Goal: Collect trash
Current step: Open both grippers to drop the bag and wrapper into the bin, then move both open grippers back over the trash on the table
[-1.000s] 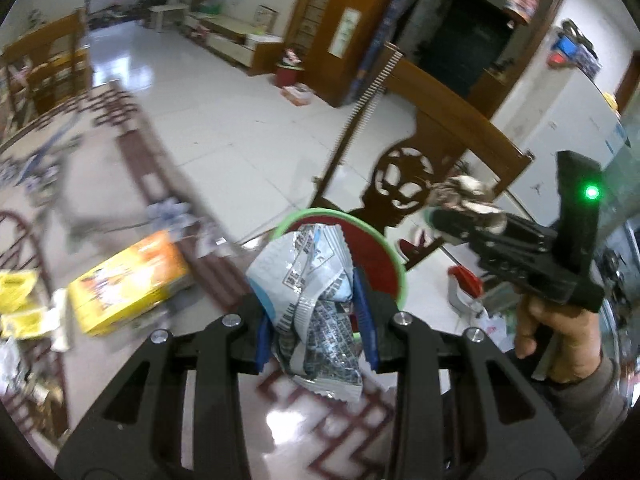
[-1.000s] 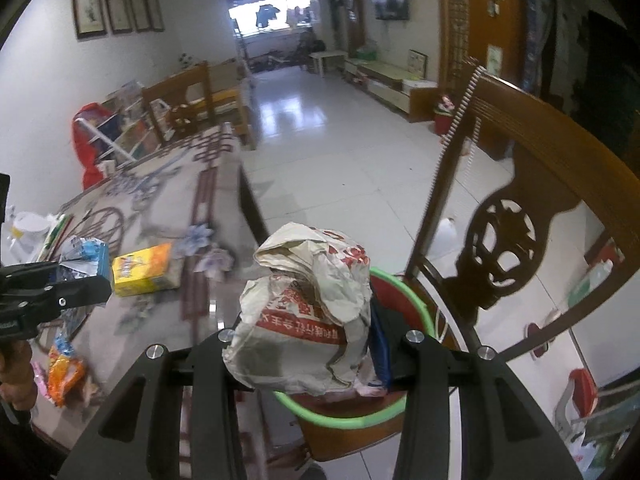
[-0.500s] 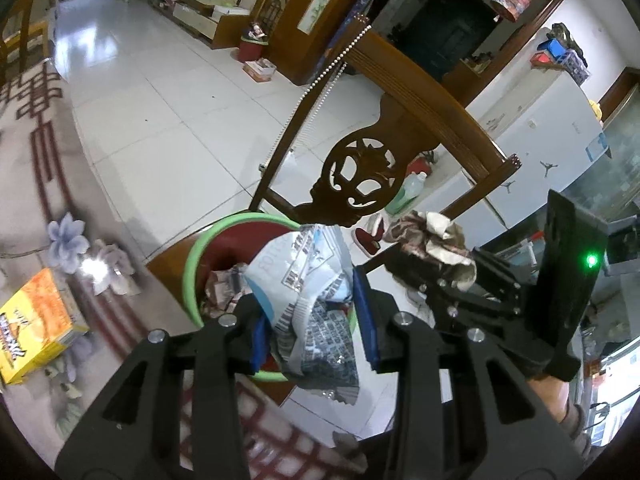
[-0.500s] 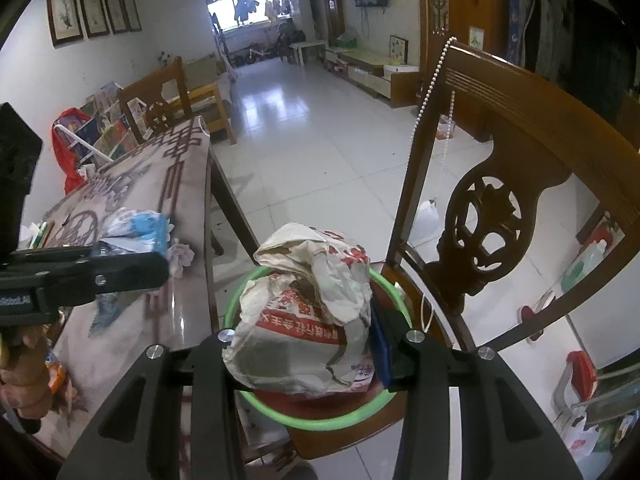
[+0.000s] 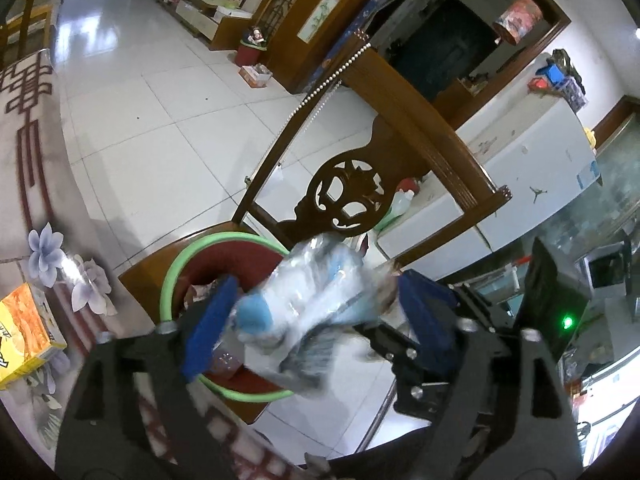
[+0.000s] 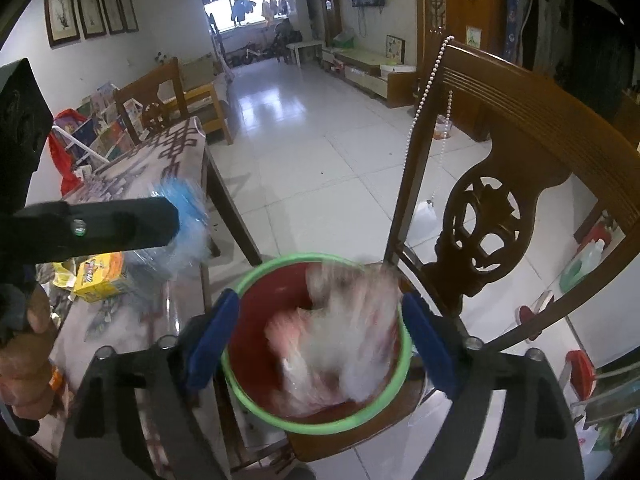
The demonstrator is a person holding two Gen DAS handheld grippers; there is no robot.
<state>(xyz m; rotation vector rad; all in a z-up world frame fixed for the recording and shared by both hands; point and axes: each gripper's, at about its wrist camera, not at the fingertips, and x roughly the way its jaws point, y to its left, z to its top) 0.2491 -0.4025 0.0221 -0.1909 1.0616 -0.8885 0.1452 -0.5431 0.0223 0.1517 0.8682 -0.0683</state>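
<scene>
A red bin with a green rim (image 5: 172, 280) stands on a wooden chair seat. My left gripper (image 5: 318, 324) hangs over the bin's right side. Its jaws are opening, and a blue-and-white plastic wrapper (image 5: 304, 304) is a loose blur between the blue pads, which no longer press on it. My right gripper (image 6: 322, 342) is right above the bin (image 6: 320, 258). Its jaws are opening too, and a crumpled white-and-red paper wrapper (image 6: 340, 332) blurs between the pads, free of them, inside the rim.
The chair's carved back (image 6: 484, 224) rises just behind the bin, with a bead string (image 6: 428, 92) hung on it. A table with a patterned cloth (image 6: 132, 320) lies to the left, with a yellow box (image 5: 24, 332) on it. A white appliance (image 5: 520, 184) stands behind the chair.
Both pairs of jaws have gone from shut on their wrappers to wide apart. Both wrappers have come loose and blur as they drop. The left gripper has swung from the table to over the bin.
</scene>
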